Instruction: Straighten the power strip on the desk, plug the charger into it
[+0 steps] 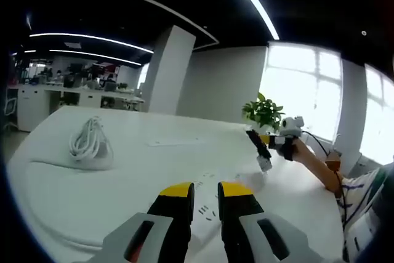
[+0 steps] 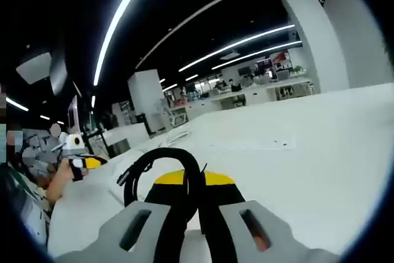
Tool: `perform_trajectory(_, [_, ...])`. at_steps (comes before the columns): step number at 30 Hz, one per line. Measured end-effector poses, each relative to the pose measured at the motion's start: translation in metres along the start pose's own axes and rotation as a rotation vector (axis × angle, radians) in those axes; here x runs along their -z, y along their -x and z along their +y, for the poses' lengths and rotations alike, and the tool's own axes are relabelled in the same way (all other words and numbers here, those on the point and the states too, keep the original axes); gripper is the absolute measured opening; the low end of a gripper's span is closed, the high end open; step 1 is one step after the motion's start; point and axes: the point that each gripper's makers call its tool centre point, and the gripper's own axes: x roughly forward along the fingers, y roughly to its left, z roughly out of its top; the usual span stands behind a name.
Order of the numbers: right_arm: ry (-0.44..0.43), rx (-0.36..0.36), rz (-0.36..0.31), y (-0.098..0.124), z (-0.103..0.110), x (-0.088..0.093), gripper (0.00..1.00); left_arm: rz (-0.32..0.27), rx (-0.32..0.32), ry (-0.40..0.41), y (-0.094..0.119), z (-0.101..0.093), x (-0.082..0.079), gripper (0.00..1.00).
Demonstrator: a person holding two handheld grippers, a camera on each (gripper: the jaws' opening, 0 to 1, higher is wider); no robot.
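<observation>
white desk point(image 1: 92, 195) | coiled white cable point(image 1: 90, 141) | power strip point(image 1: 175, 143)

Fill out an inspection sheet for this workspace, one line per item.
Surface: white desk.
Job's things: white power strip lying flat; charger not clearly identifiable.
Clutter: potted plant at the desk's far edge.
Grippers: left gripper jaws slightly apart, holding nothing; right gripper jaws closed on a looped black cable.
Cables: coiled white cable resting on the desk.
Surroundings: open office, ceiling light strips, large windows.
</observation>
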Motion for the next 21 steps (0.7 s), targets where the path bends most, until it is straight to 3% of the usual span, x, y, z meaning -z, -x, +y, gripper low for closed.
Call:
perform_trajectory(15, [-0.054, -0.089, -0.044, -0.002, 0.021, -0.014, 0.06, 0.024, 0.020, -0.038, -0.007, -0.010, 0.010, 0.15])
perform_trajectory(21, [-0.036, -0.119, -0.037, -0.006, 0.040, -0.014, 0.06, 0.029, 0.034, -0.076, -0.010, -0.015, 0.012, 0.15])
